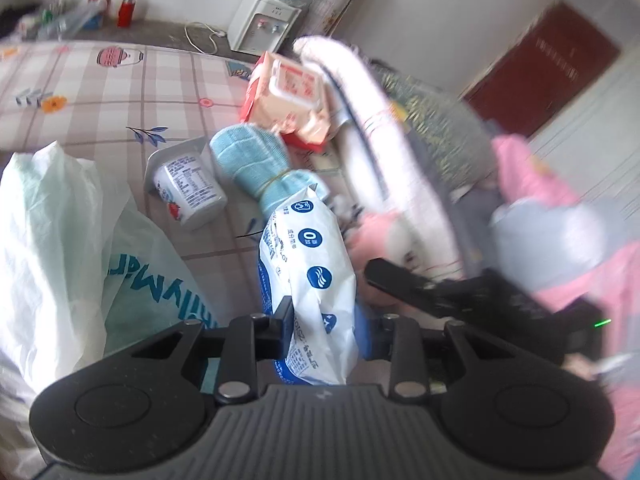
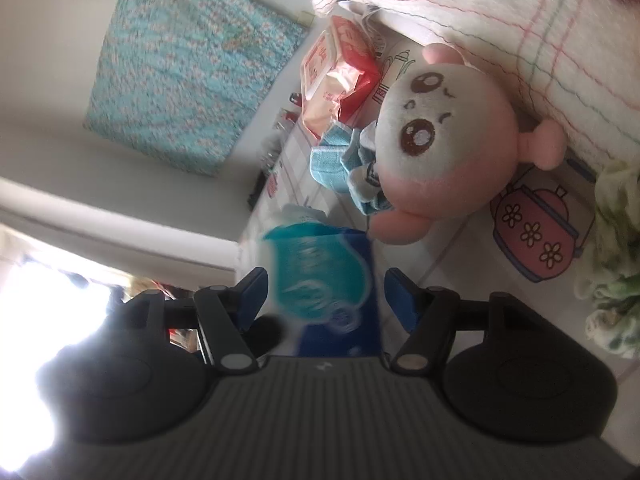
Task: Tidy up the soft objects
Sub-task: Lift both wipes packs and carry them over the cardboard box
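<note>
Bed [image 1: 120,80]: yogurt cup [image 1: 188,188], socks [image 1: 248,160].

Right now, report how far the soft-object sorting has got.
Done: nothing looks sorted yet. In hand: the left hand-held gripper is clamped on a white-and-blue soft pack; the right hand-held gripper stands open around that pack's blue side, not gripping. Left: the plush doll, blue rolled cloth and orange wipes pack lie scattered on the bedsheet.

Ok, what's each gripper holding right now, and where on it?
Left gripper pinches the white-and-blue tissue pack across its near end. Right gripper straddles the same pack, pads apart, holding nothing.
</note>
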The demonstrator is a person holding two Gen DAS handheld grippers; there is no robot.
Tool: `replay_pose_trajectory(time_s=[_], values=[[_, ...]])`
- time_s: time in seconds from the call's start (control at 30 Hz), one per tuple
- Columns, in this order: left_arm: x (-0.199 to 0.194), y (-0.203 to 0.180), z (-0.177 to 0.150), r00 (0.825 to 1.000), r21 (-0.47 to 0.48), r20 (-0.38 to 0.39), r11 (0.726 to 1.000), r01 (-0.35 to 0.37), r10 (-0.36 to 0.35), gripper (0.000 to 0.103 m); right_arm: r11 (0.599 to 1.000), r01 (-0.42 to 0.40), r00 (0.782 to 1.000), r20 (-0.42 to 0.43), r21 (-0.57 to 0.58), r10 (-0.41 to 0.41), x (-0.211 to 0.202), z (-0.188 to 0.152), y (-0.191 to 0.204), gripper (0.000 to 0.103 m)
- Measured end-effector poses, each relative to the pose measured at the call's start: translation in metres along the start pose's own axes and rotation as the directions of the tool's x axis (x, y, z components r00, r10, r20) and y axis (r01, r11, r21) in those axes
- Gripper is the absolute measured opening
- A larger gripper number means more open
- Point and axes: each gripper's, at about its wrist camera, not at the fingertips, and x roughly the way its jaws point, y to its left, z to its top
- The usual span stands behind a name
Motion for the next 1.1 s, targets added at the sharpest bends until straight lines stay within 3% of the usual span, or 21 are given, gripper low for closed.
replay_pose_trajectory(time_s=[0.2,0.33,0.47,0.7,0.87,0.97,1.1], values=[[-0.042,0.011,0.004,0.987,-0.095,0.064,0.984,0.153,-0.147,0.031,0.98,-0.145,0.988,-0.028,0.137,0.15,0.008,-0.004,-0.012,0.072],[-0.061,0.019,0.002,0.971,-0.138,0.109,0.964,0.228,-0.214,0.031,0.929,-0.284,0.951,-0.055,0.239,0.305,0.018,-0.012,-0.011,0.075],[-0.08,0.025,0.0,0.958,-0.153,0.15,0.951,0.267,-0.245,0.031,0.899,-0.35,0.921,-0.075,0.263,0.381,0.023,-0.019,0.002,0.076],[-0.116,0.03,-0.008,0.94,-0.147,0.22,0.943,0.298,-0.262,0.031,0.889,-0.381,0.905,-0.092,0.255,0.414,0.022,-0.028,0.021,0.076],[-0.136,0.037,-0.015,0.927,-0.145,0.252,0.936,0.322,-0.28,0.031,0.863,-0.437,0.867,-0.135,0.255,0.479,0.025,-0.04,0.041,0.076],[-0.148,0.043,-0.021,0.922,-0.148,0.271,0.934,0.326,-0.278,0.031,0.865,-0.457,0.855,-0.166,0.206,0.492,0.026,-0.048,0.064,0.069],[-0.171,0.059,-0.031,0.909,-0.151,0.313,0.93,0.334,-0.276,0.032,0.886,-0.452,0.861,-0.207,0.106,0.465,0.023,-0.058,0.095,0.063]])
